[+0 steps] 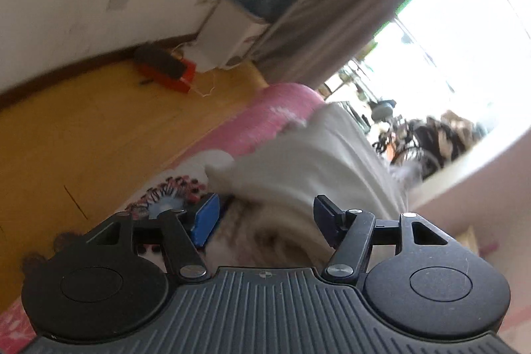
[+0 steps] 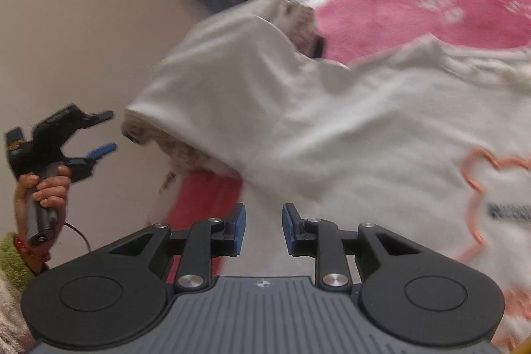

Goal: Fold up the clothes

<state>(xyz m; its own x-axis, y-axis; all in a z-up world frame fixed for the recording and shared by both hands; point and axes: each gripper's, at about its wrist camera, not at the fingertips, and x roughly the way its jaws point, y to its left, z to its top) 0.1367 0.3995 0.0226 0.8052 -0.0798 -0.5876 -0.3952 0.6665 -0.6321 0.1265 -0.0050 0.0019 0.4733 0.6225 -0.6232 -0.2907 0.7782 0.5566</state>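
With both the left gripper and the right gripper spread and empty, the white fleece-lined sweatshirt sprawls over the pink blanket — its raised sleeve, unheld, may flop crooked.

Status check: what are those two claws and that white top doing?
Left gripper open, empty. Right gripper open, empty. White fleece-lined top on pink blanket, sleeve flopped over. Nothing blocking.

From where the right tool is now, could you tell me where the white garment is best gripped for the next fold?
Probably the fleece-lined cuff end of the white garment, which sticks out past the pink blanket. Come from the left of the right wrist view, where the left tool stands open: that edge hangs free, so a pad could slip under it.
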